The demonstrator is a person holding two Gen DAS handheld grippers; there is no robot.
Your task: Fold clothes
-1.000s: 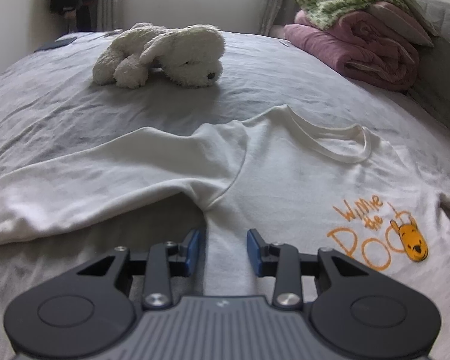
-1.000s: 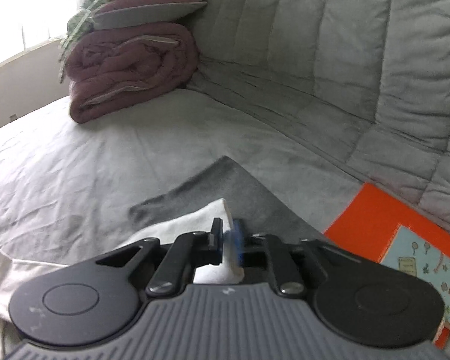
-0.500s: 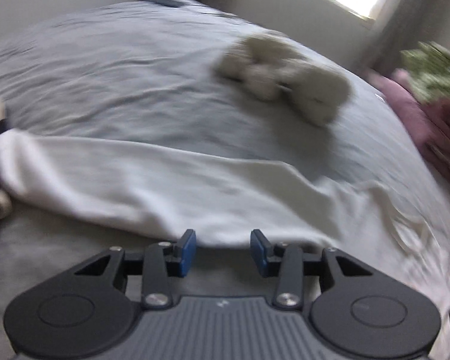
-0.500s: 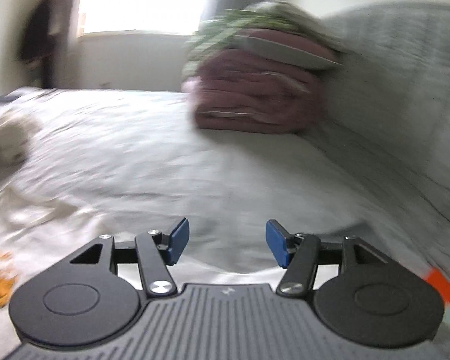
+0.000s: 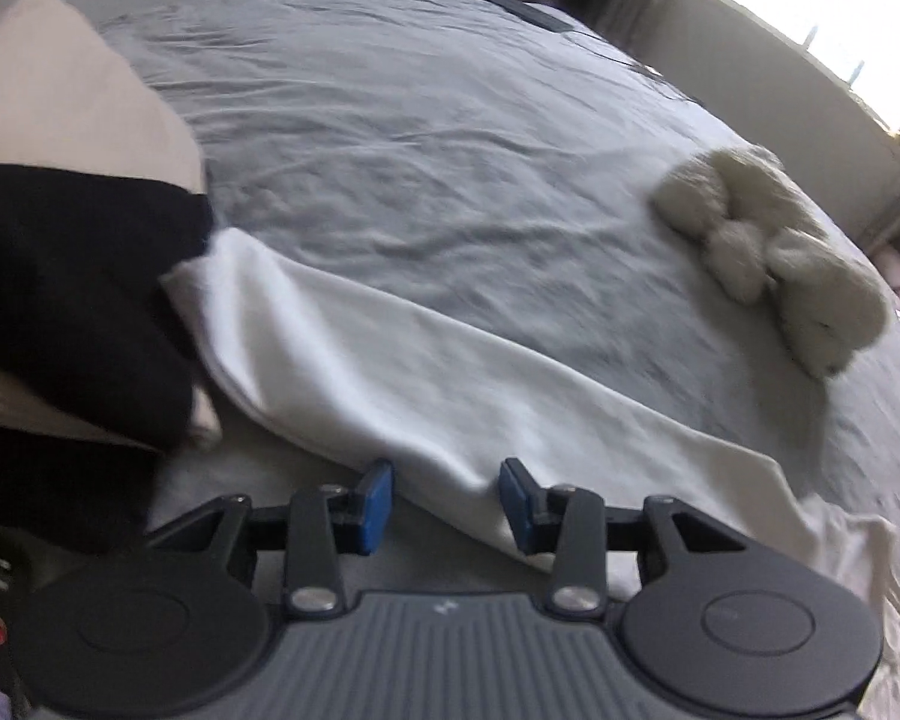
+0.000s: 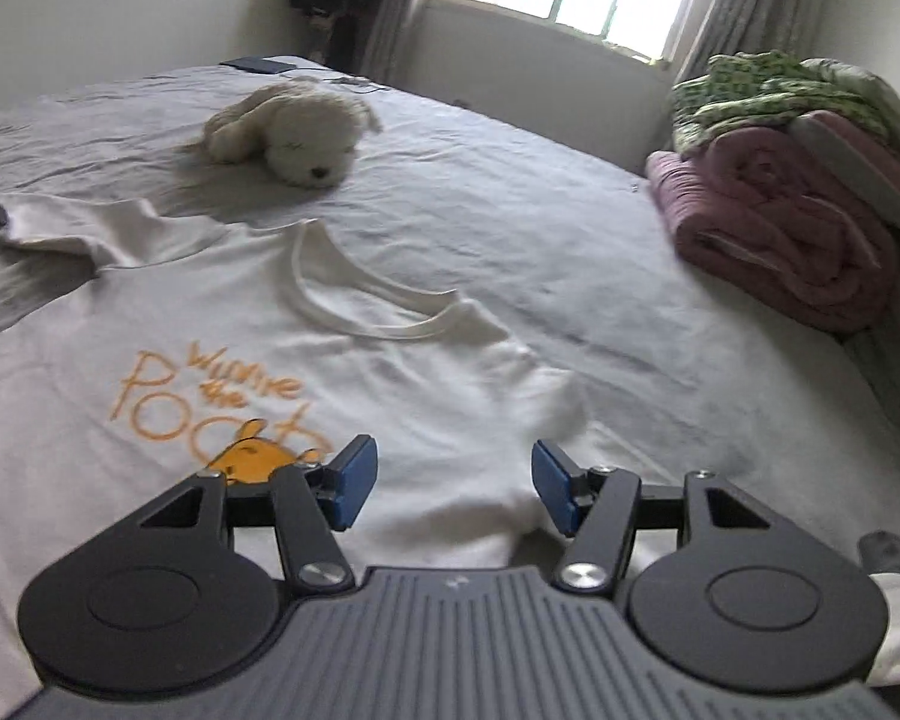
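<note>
A white T-shirt (image 6: 390, 372) with an orange "Winnie the Pooh" print lies face up on the grey bed (image 6: 570, 228). My right gripper (image 6: 455, 483) hovers over its right shoulder, beside the print, open with nothing gripped. In the left wrist view the shirt's long left sleeve (image 5: 420, 372) stretches across the sheet toward a dark garment (image 5: 72, 300). My left gripper (image 5: 447, 498) is low over the sleeve's near edge. Its jaws are closing a little, with a fold of the sleeve lying between the blue pads (image 5: 378, 504), which do not press on it.
A white plush dog (image 6: 294, 132) lies beyond the collar. Rolled pink blankets (image 6: 780, 228) with a green cloth on top are stacked at the right by the padded headboard. Beige fabric (image 5: 48, 102) sits by the dark garment. A dark flat item (image 6: 258, 65) lies at the far edge.
My right gripper let go of the white sleeve end, opened and swung left over the shirt's chest. My left gripper slid left from the armpit along the sleeve and rolled.
</note>
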